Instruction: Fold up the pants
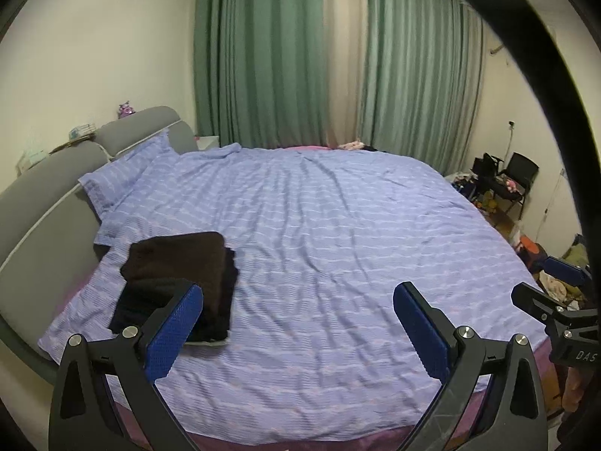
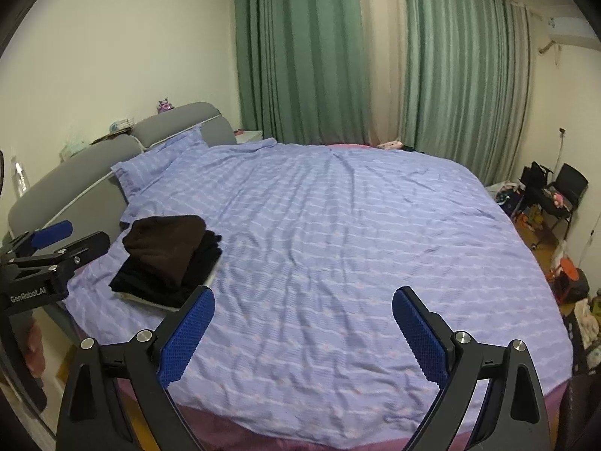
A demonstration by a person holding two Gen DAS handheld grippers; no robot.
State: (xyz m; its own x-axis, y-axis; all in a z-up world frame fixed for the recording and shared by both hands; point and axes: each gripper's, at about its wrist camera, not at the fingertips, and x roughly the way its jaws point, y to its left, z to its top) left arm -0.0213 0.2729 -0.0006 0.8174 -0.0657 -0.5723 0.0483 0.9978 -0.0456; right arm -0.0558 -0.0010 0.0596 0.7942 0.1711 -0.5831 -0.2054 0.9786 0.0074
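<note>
Left gripper (image 1: 298, 315) and right gripper (image 2: 303, 323): fingers spread wide, empty, above the bed (image 2: 338, 225). Stack of folded pants (image 2: 169, 259) lies near left.

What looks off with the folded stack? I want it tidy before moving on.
The folded stack sits slightly staggered: the brown top piece is offset from the black layers below. Nothing spilled or damaged.

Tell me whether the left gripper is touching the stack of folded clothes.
Apart. In the right wrist view the left gripper hangs beside the stack of folded clothes, with bedspread visible between them.
</note>
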